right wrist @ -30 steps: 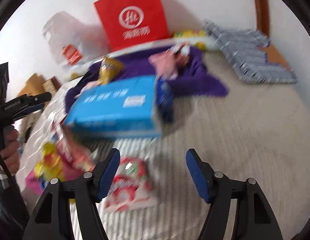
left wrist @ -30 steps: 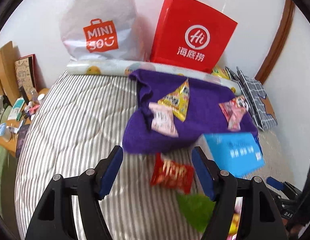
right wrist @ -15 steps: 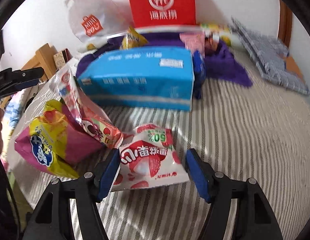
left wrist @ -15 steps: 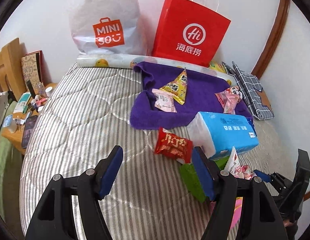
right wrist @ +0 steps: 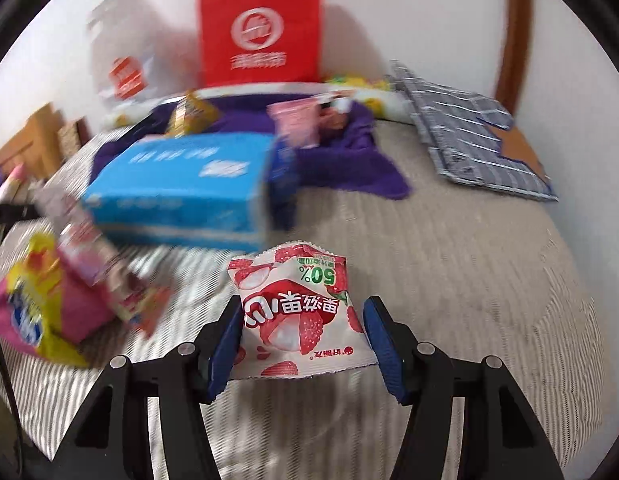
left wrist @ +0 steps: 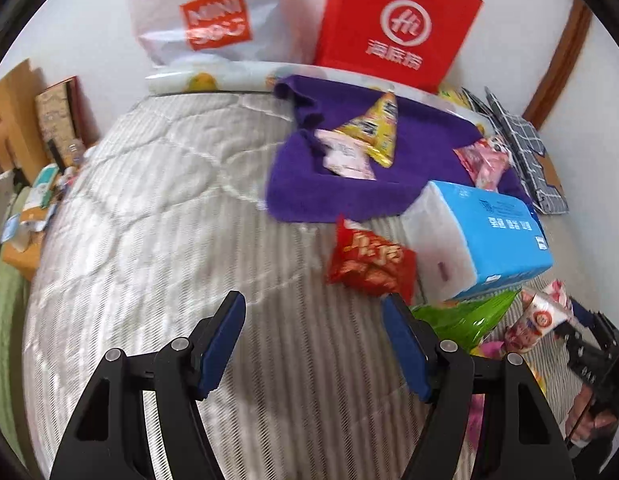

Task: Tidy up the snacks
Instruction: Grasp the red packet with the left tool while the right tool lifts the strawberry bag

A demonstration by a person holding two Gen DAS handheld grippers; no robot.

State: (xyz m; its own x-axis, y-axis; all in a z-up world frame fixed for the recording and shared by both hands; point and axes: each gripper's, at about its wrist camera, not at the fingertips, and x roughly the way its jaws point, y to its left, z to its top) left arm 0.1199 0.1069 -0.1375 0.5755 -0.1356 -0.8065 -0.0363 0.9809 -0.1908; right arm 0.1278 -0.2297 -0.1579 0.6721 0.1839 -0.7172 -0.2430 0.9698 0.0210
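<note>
My right gripper [right wrist: 299, 340] has the white strawberry snack packet [right wrist: 295, 312] sitting between its blue pads; the left pad touches the packet's edge, the right pad looks a hair off it, so I cannot tell if it is truly gripped or just straddled. The packet is just in front of the blue tissue pack [right wrist: 181, 192], nearer to me, over the striped bed cover [right wrist: 469, 280]. Heavy blur in this view.

My left gripper [left wrist: 313, 340] is spread wide, nothing between the pads, over bare striped bed cover [left wrist: 169, 220] in front-left of the tissue pack [left wrist: 481, 236].

Relative to the tissue pack: red snack bag [left wrist: 369, 260] just beside its left end, touching or nearly. Green snack bag [left wrist: 465, 316] tucked against its near edge. Pink-and-yellow snack bag [right wrist: 33, 304] to its near left in the right view, with a small red-and-white packet [right wrist: 97, 264] leaning on it. Purple towel [left wrist: 389, 160] directly behind the tissue pack, carrying a yellow triangular packet [left wrist: 373, 128], a pale pink packet [left wrist: 345, 156] and a pink packet [left wrist: 485, 160]. Further behind, against the wall, the red paper bag [left wrist: 393, 24] and a white plastic bag [left wrist: 213, 12]. Grey checked cloth [right wrist: 461, 128] lies to the tissue pack's far right.
</note>
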